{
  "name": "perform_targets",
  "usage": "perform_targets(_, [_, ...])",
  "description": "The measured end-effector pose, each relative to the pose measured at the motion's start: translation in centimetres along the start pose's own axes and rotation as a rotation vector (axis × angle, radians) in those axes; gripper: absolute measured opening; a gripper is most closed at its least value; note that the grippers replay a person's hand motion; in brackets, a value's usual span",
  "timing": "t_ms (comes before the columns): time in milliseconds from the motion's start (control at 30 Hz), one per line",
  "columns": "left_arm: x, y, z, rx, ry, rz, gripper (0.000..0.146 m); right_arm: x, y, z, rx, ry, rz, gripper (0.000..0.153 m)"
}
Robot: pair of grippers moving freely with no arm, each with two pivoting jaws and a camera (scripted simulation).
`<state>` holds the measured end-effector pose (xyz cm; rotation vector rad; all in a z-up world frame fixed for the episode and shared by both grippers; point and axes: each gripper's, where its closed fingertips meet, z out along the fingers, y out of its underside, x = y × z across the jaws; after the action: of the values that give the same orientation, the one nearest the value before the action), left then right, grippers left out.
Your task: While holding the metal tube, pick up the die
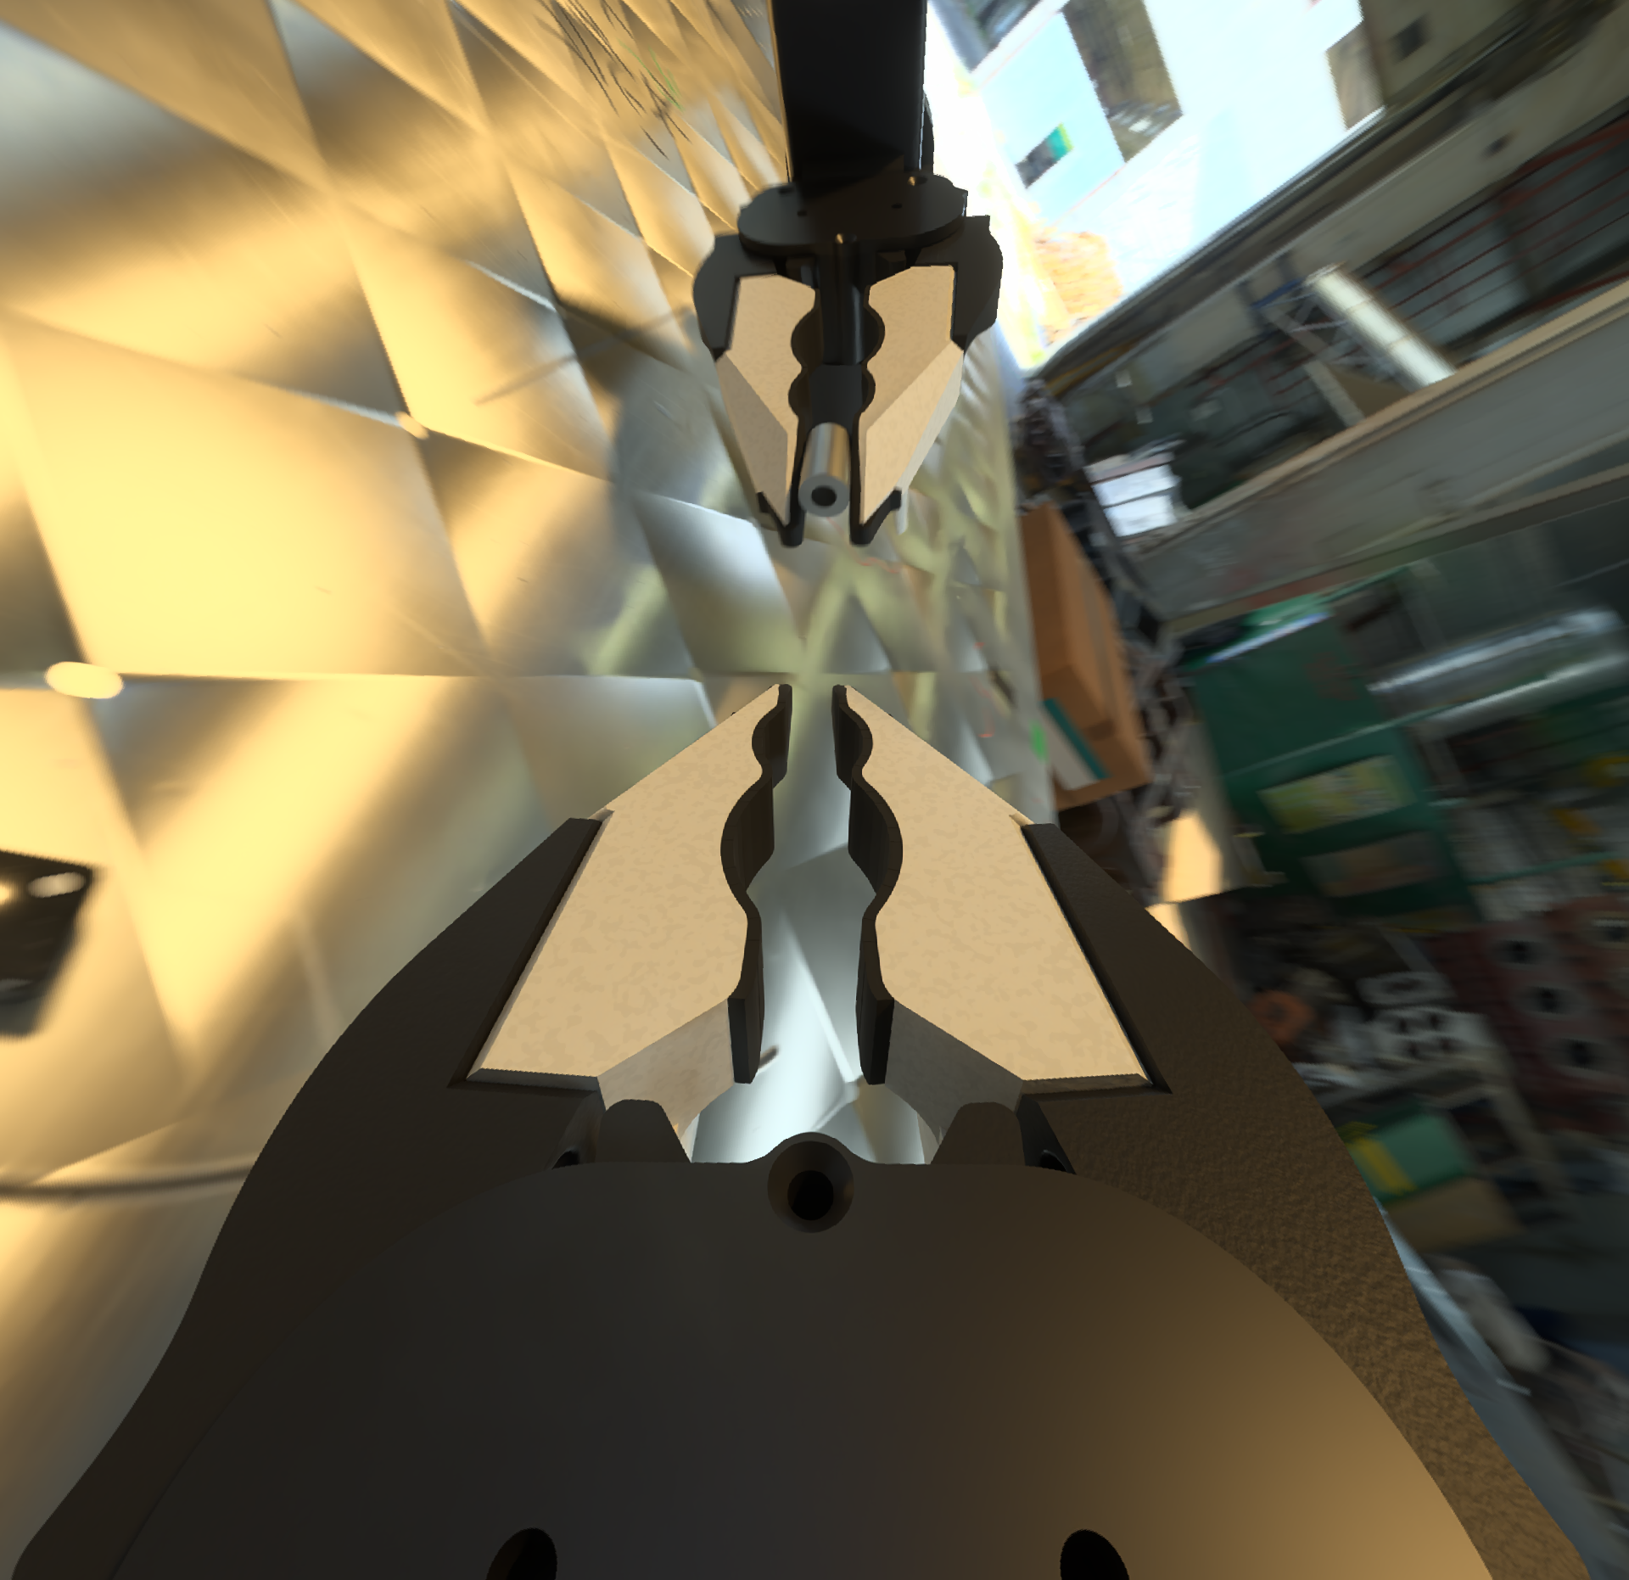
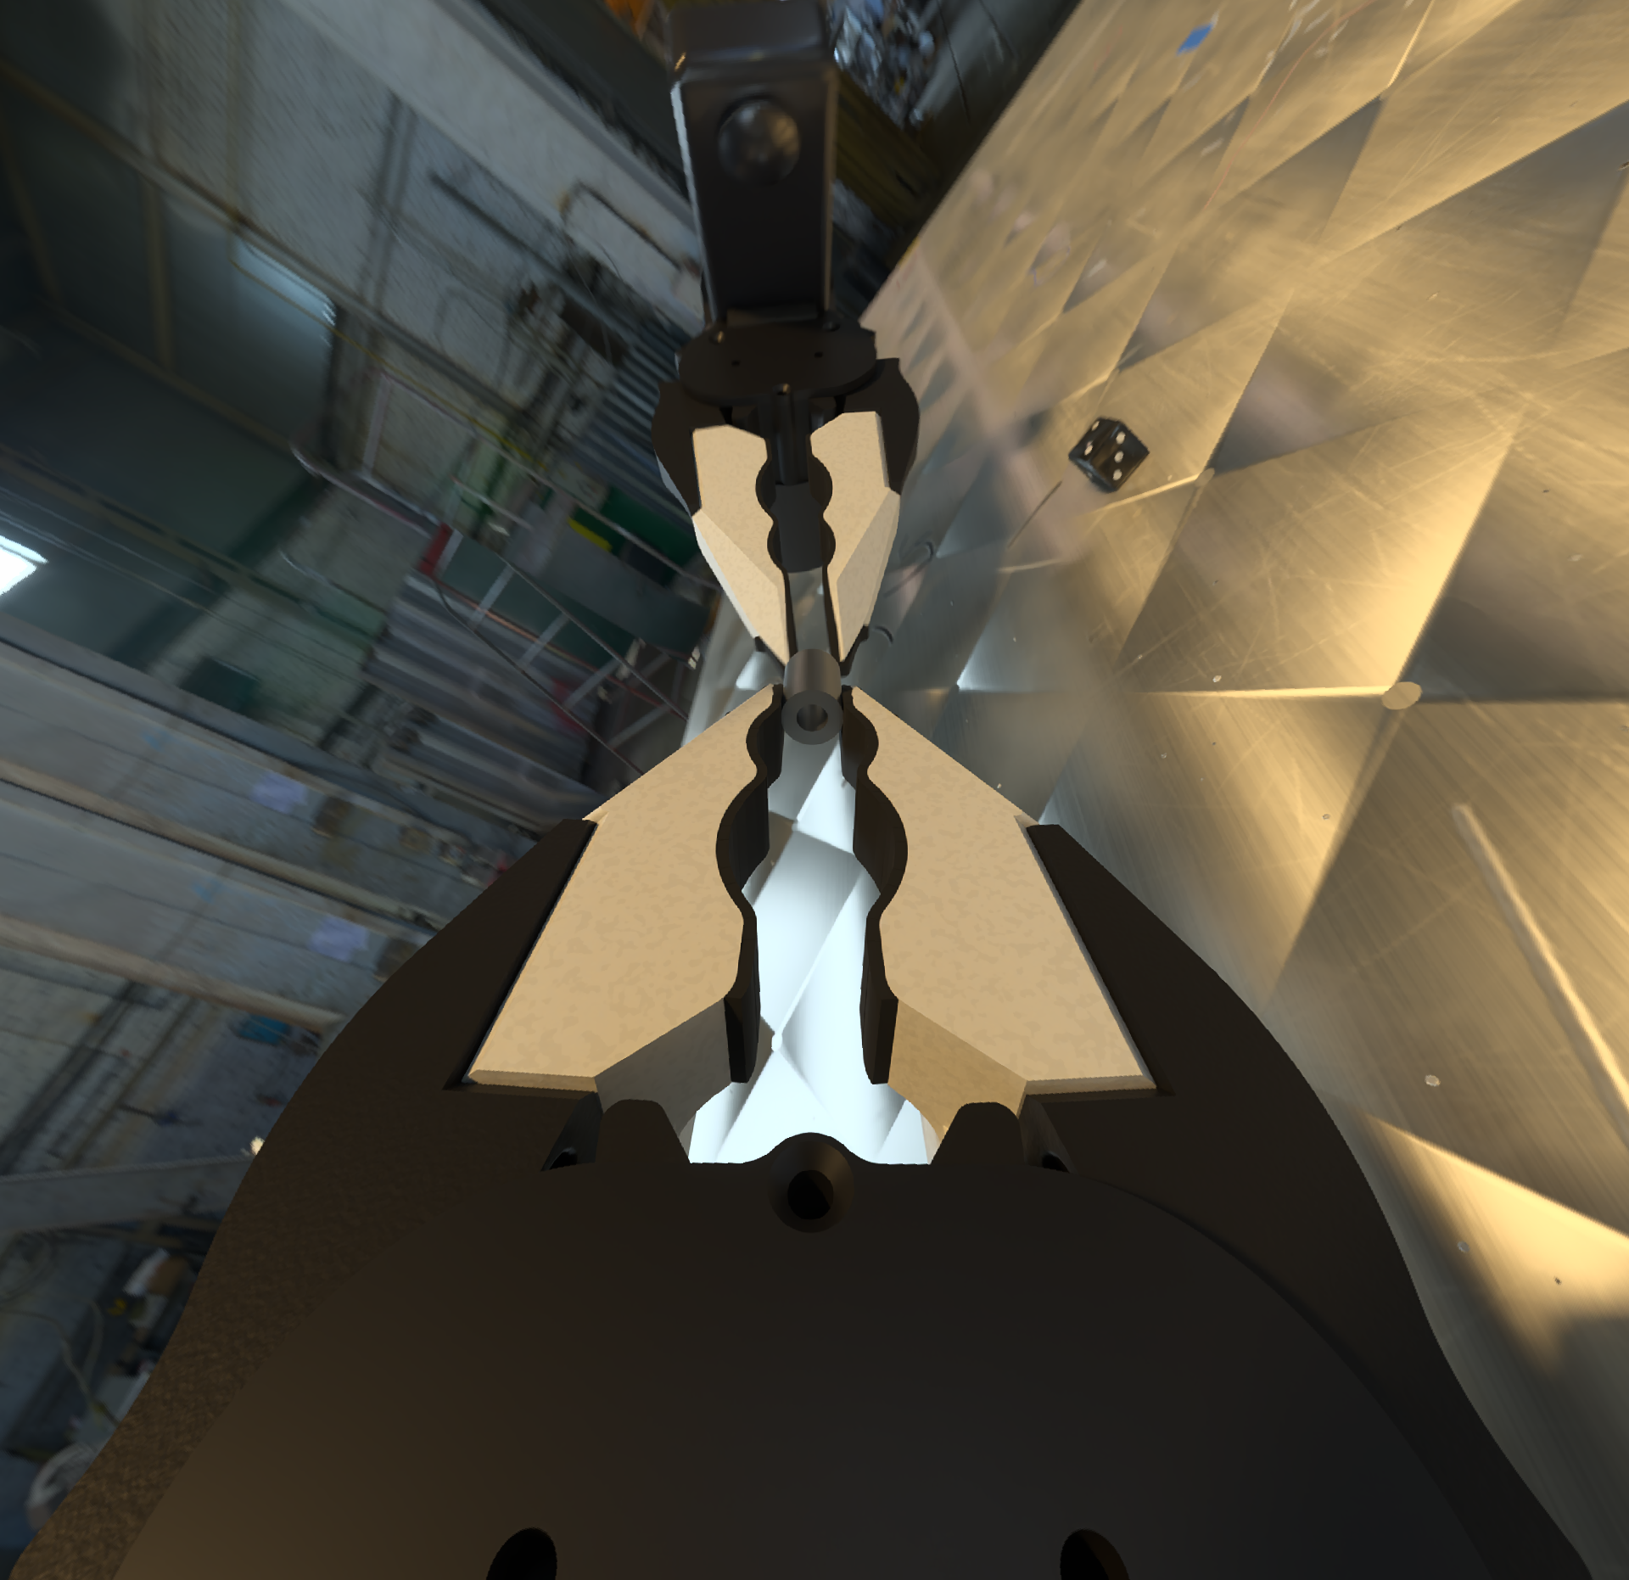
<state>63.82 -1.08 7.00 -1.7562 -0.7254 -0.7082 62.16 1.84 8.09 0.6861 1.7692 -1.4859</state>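
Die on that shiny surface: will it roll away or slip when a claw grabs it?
The die probably won't roll: it is a cube resting on a flat face. Its flat sides should suit a two-finger pinch. On the polished metal surface it may slide if nudged.

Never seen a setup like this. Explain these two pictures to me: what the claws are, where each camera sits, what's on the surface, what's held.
The claws are two two-finger grippers, each carrying a camera that looks out along its own fingers. The left wrist view shows the left gripper up close, fingers slightly apart with nothing between them, facing the other one. The right wrist view shows the right gripper up close, pinching a short metal tube at its fingertips. A black die lies untouched on the shiny metal table.
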Motion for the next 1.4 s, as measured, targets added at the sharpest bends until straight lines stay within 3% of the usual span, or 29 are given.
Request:
perform_targets(67, [-0.8,-0.7,-1.7,0.029,-0.118,0.115,0.013,-0.1,-1.0,-0.7,0.074,-0.040,0.036,0.011])
perform_targets(200, [-4.1,-1.9,-6.1,0.024,-0.475,0.374,0.038,-0.5,-3.1,-2.8,0.218,-0.097,0.033,0.011])
perform_targets(400, [-8.5,-1.9,-8.5,-0.161,-0.714,0.600,0.032,-0.6,-4.0,-4.0,0.306,-0.094,0.024,0.011])
perform_targets(600, [-9.8,-1.2,-7.5,-0.274,-0.635,0.605,0.035,-0.4,-3.8,-4.2,0.305,-0.059,0.007,0.011])
perform_targets(800, [-10.7,-0.7,-7.4,-0.376,-0.643,0.604,0.037,-0.6,-3.8,-4.4,0.319,-0.076,0.010,0.011])
perform_targets(1400, [-10.9,-0.7,-7.3,-0.438,-0.651,0.612,0.038,-0.8,-3.6,-4.4,0.313,-0.091,0.008,0.011])
